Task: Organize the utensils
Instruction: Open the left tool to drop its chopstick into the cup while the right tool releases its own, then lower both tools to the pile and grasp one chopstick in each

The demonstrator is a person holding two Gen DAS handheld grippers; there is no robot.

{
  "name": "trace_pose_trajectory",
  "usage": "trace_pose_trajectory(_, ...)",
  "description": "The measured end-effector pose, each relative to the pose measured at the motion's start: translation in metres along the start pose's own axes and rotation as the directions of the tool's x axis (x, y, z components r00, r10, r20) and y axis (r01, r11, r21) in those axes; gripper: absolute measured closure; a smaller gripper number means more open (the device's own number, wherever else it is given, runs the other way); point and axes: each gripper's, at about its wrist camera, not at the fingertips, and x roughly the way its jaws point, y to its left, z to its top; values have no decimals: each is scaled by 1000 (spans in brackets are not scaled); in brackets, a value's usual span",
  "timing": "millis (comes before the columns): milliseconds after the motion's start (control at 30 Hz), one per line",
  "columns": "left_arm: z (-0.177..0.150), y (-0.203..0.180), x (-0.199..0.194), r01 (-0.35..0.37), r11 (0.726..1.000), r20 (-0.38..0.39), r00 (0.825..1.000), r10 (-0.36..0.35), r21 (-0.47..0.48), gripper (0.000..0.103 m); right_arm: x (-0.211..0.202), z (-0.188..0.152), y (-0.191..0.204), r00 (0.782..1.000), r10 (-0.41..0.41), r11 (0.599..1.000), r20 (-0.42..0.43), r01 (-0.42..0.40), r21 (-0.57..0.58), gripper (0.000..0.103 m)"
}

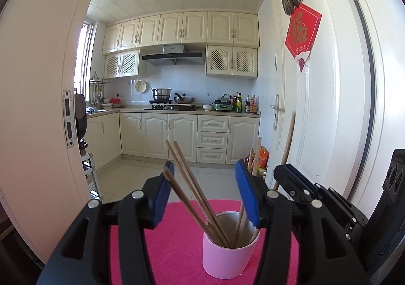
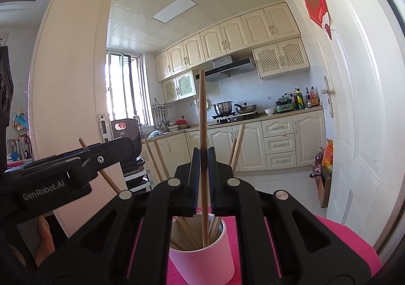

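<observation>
A pink cup (image 1: 227, 257) stands on a pink mat (image 1: 172, 242) and holds several wooden chopsticks (image 1: 192, 188) that lean left and right. My left gripper (image 1: 206, 188) is open above the cup, its blue pads on either side of the chopsticks. My right gripper (image 2: 203, 176) is shut on one upright chopstick (image 2: 202, 112) whose lower end is inside the cup (image 2: 202, 264). The right gripper also shows at the right of the left wrist view (image 1: 296, 178), holding that chopstick.
Beyond the mat edge is an open doorway into a kitchen with cream cabinets (image 1: 177, 133) and a tiled floor. A white door (image 1: 329, 107) stands open on the right, and a white door frame (image 1: 45, 107) on the left.
</observation>
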Motion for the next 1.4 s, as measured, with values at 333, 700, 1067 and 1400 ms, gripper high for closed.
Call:
trace_pose_trajectory(333,10,-4,-28,-10,1000,18,1000,9,6,51,-27,16,5,999,-22,1000,28,22,-5,59)
trace_pose_trajectory(700,13,-12,-75,-17,1000,35,999,17,15,47,-70,30,12,998,-48,999,27,49,-23,56)
trace_pose_trajectory(1067,3,-17,-123,-16,1000,11,1000,15,25,42,-109,31,22,997,-71,996,-31,70,-46,52)
trace_pose_trajectory(1400,-37,5,-109,34,999,-304,952,-39,-23,39,-99,1,30,941,-100,992,-322,68,-110,52)
